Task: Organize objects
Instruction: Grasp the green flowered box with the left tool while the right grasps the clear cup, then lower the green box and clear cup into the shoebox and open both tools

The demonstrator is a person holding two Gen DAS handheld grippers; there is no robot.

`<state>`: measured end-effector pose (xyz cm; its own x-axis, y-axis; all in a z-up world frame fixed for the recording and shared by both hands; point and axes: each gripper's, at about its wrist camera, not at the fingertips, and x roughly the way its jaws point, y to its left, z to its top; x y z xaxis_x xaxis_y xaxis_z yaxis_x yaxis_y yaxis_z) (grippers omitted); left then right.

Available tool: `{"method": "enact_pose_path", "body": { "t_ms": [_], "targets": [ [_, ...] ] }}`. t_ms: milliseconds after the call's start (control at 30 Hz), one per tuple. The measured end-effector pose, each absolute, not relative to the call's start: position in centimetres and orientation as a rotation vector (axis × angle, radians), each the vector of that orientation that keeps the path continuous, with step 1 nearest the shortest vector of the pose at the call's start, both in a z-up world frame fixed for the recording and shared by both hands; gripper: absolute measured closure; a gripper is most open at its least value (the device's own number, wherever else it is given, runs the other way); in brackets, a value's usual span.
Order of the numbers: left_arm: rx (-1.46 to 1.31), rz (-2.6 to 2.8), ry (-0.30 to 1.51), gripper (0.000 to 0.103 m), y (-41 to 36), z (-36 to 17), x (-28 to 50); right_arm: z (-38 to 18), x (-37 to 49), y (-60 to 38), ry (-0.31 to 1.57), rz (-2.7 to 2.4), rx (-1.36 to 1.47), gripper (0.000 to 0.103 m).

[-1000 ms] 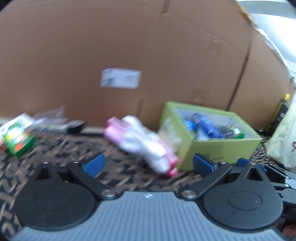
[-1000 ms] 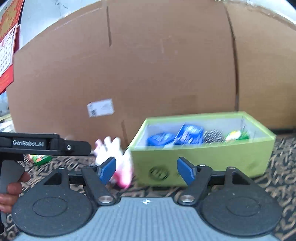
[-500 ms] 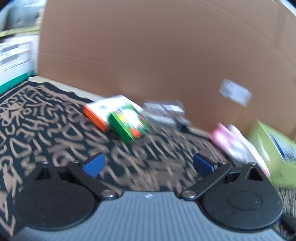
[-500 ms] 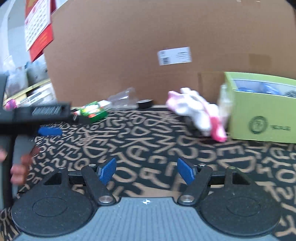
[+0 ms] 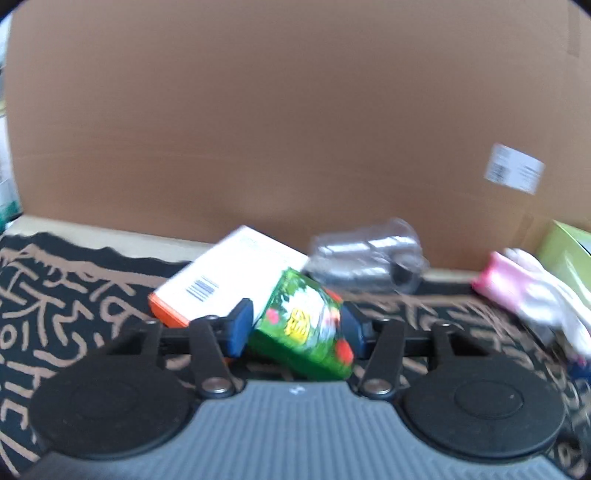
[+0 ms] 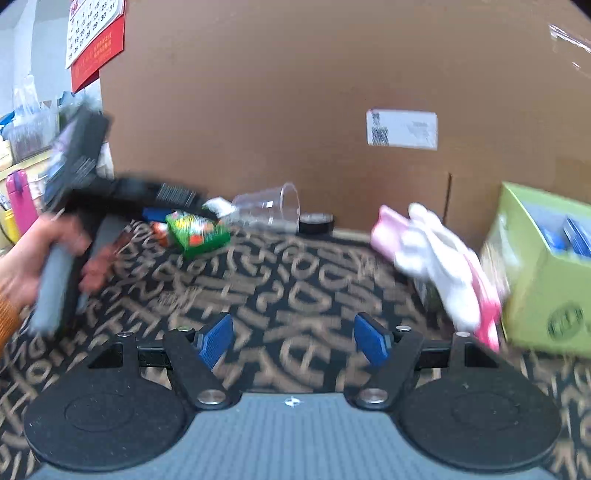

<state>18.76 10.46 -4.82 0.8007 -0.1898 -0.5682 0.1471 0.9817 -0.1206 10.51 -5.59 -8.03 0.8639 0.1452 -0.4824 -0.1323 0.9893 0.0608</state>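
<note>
A green box with a fruit picture sits between the two blue pads of my left gripper, whose jaws stand close on both its sides; contact is blurred. It leans on a white and orange box. In the right wrist view the green box lies at the far left under the left gripper's black body. My right gripper is open and empty above the patterned cloth. A lime green bin with blue packets stands at the right.
A clear plastic cup lies on its side by the cardboard wall, with a black tape roll beside it. A pink and white plush lies left of the bin. A calendar hangs at the upper left.
My left gripper has swung left from the bin and plush and moved in on the green box, its jaws narrowing around it. My right gripper has turned left and stayed open.
</note>
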Motion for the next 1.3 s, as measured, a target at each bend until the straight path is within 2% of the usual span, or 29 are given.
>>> {"method": "enact_pose_path", "body": {
  "t_ms": [133, 200, 267, 333, 433, 467, 500, 533, 600, 633, 767, 1000, 1033, 1067, 1133, 1300],
  "targets": [
    [-0.088, -0.245, 0.616, 0.057, 10.4, -5.5, 17.8, -7.1, 15.9, -5.4, 0.487, 0.175, 0.033, 0.033],
    [-0.102, -0.259, 0.609, 0.051, 10.6, -5.7, 18.1, -6.9, 18.6, -4.6, 0.474, 0.202, 0.003, 0.036],
    [-0.116, -0.273, 0.599, 0.029, 10.7, -5.9, 18.1, -6.9, 21.3, -3.9, 0.468, 0.218, -0.031, 0.039],
    [-0.11, -0.264, 0.588, 0.024, 10.6, -5.9, 17.9, -7.2, 24.1, -3.3, 0.485, 0.215, -0.044, 0.044],
    [-0.103, -0.273, 0.566, 0.011, 10.4, -5.8, 17.7, -7.9, 27.3, -3.0, 0.509, 0.242, 0.008, 0.049],
    [-0.101, -0.271, 0.561, 0.01, 10.5, -5.8, 17.6, -8.1, 28.1, -2.9, 0.518, 0.261, 0.04, 0.055],
    [-0.105, -0.27, 0.565, 0.01, 10.6, -5.9, 17.6, -8.4, 28.8, -2.9, 0.532, 0.277, 0.073, 0.062],
    [-0.115, -0.27, 0.573, 0.01, 10.7, -5.9, 17.8, -8.6, 29.2, -2.9, 0.547, 0.292, 0.102, 0.077],
    [-0.137, -0.259, 0.592, 0.01, 11.1, -6.1, 18.1, -8.8, 28.9, -2.9, 0.559, 0.344, 0.176, 0.085],
    [-0.15, -0.254, 0.604, 0.01, 11.3, -6.2, 18.3, -8.9, 28.3, -2.7, 0.552, 0.356, 0.178, 0.096],
    [-0.176, -0.249, 0.63, 0.018, 11.8, -6.4, 18.6, -8.1, 24.2, -2.5, 0.488, 0.332, 0.131, 0.096],
    [-0.121, -0.169, 0.647, 0.014, 9.6, -6.5, 19.4, -6.1, 16.8, -5.6, 0.401, 0.28, 0.168, 0.096],
    [-0.098, -0.161, 0.651, 0.017, 9.2, -6.5, 19.5, -6.1, 16.1, -5.9, 0.394, 0.272, 0.172, 0.096],
    [-0.076, -0.151, 0.654, 0.027, 8.9, -6.5, 19.5, -6.0, 15.2, -6.3, 0.386, 0.265, 0.181, 0.096],
    [-0.043, -0.125, 0.655, 0.041, 8.4, -6.5, 19.4, -6.1, 13.6, -6.9, 0.384, 0.243, 0.199, 0.096],
    [-0.031, -0.094, 0.669, 0.041, 7.2, -6.3, 18.5, -6.5, 10.9, -8.1, 0.381, 0.2, 0.197, 0.096]
  ]
}}
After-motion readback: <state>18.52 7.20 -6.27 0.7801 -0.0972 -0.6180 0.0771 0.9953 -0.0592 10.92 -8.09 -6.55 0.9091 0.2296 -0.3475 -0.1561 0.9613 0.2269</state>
